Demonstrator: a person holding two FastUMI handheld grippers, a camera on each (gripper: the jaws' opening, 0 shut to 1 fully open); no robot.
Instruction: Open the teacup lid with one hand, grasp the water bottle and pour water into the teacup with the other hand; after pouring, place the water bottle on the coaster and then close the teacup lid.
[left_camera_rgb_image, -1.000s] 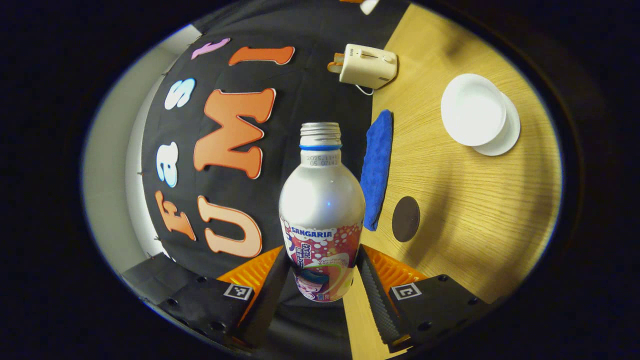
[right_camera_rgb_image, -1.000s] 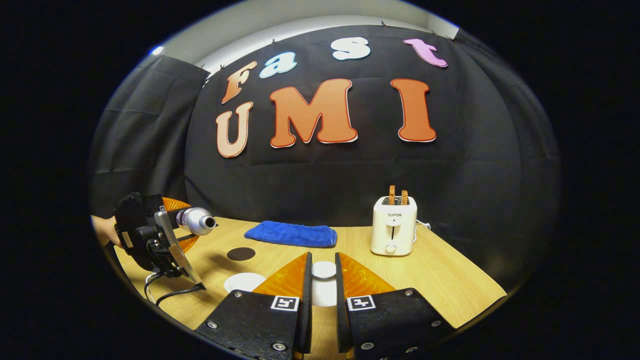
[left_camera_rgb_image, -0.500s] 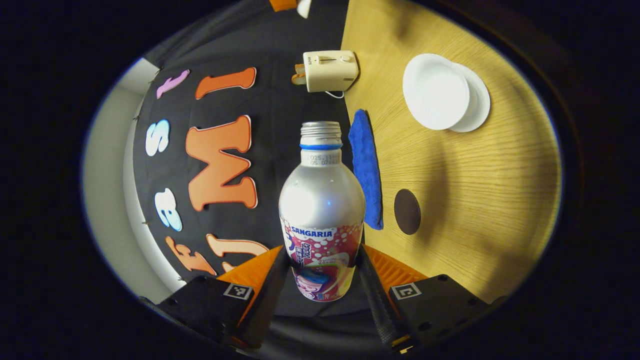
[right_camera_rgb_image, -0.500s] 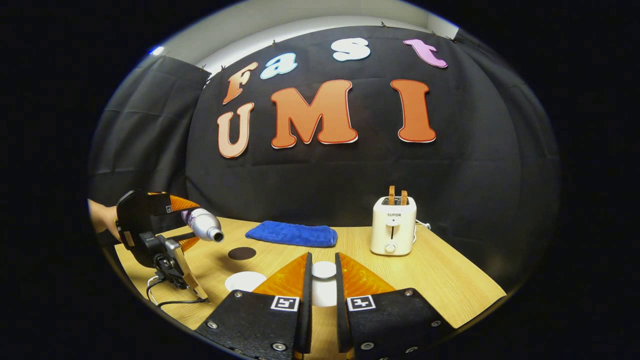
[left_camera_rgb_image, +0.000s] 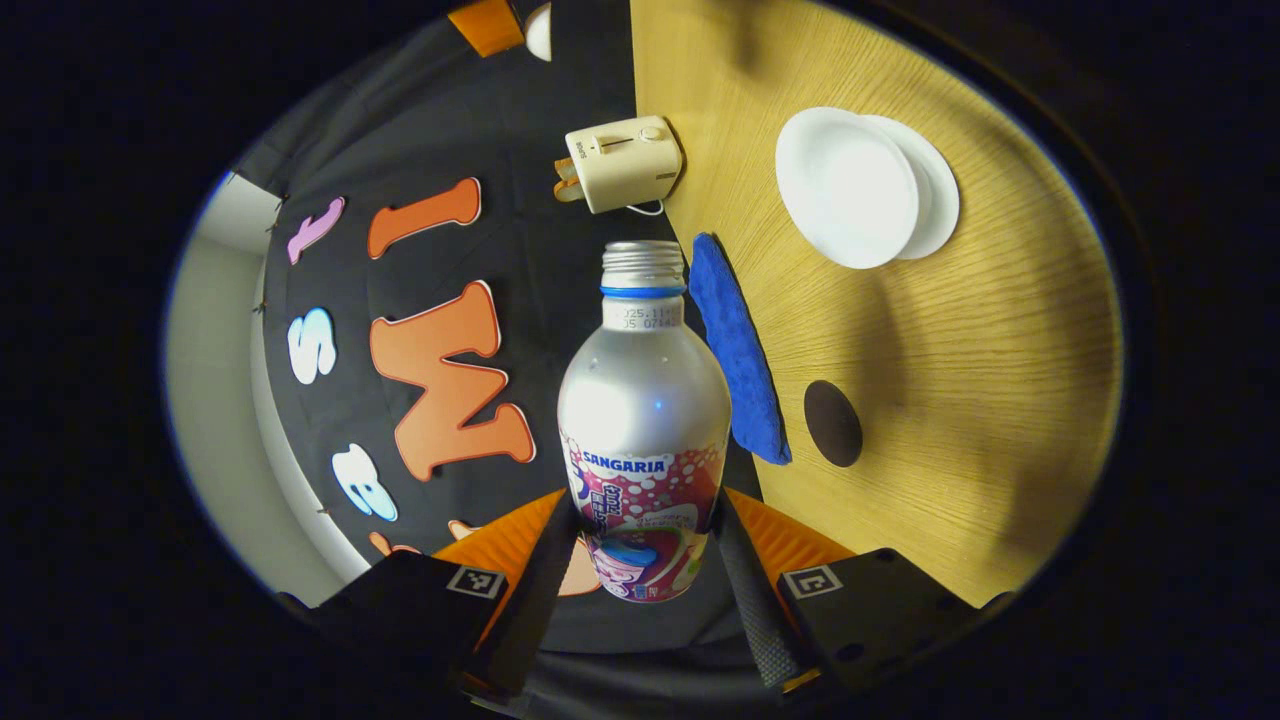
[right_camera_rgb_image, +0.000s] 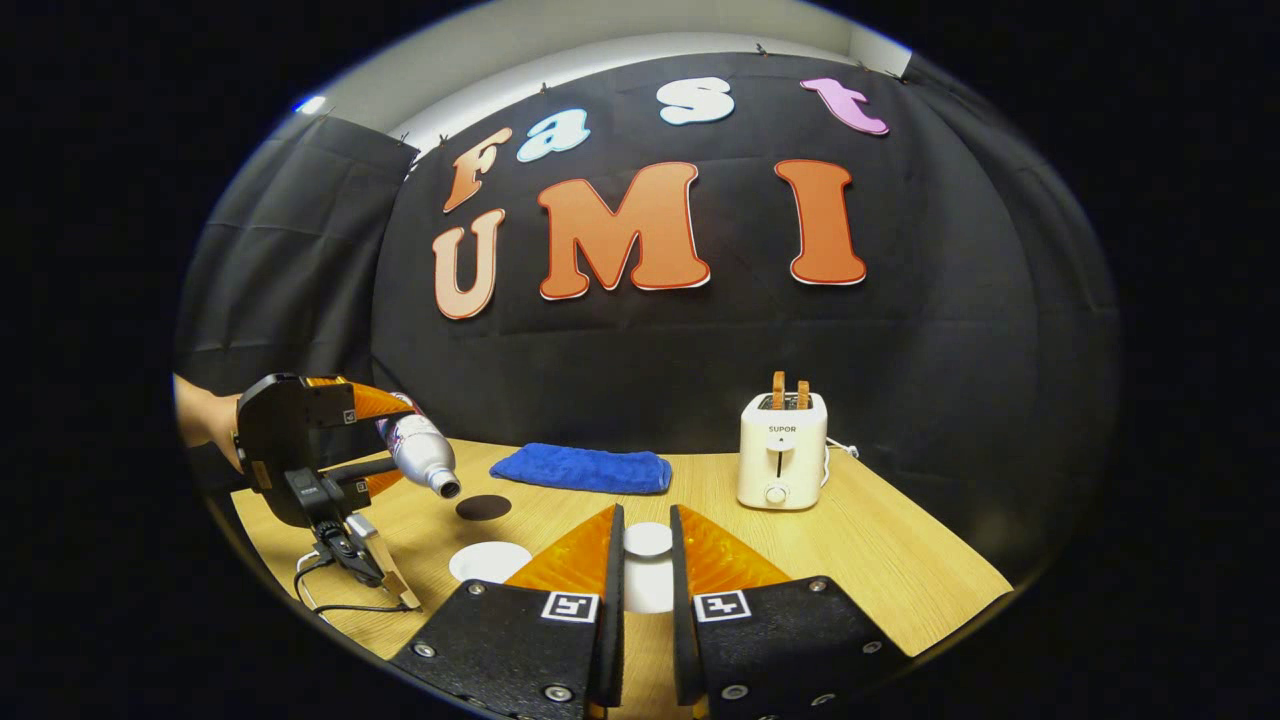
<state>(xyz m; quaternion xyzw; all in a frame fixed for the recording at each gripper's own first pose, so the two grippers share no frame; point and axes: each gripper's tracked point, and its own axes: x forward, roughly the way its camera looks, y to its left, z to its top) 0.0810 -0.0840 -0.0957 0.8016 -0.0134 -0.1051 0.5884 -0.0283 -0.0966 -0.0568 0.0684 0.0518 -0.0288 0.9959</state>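
My left gripper (left_camera_rgb_image: 645, 505) is shut on a silver water bottle (left_camera_rgb_image: 645, 390) with a pink label and an uncapped mouth. In the right gripper view a hand holds that left gripper (right_camera_rgb_image: 385, 445) at the left, the bottle (right_camera_rgb_image: 425, 455) tilted with its mouth down and to the right. Below the mouth stands the open white teacup (right_camera_rgb_image: 490, 562). The teacup (left_camera_rgb_image: 845, 185) sits on a white saucer (left_camera_rgb_image: 940, 200). A dark round coaster (left_camera_rgb_image: 833, 423) lies on the table between cup and cloth. My right gripper (right_camera_rgb_image: 646, 530) is shut on the white teacup lid (right_camera_rgb_image: 648, 542), held above the table.
A blue folded cloth (right_camera_rgb_image: 583, 468) lies along the back of the wooden table (right_camera_rgb_image: 880, 560). A white toaster (right_camera_rgb_image: 782, 450) with two slices of toast stands at the back right. A black cable (right_camera_rgb_image: 340, 600) trails from the left gripper near the table's front edge.
The left gripper has tipped the bottle further, its mouth dropping lower and nearer the teacup. The right gripper holds the lid nearly still.
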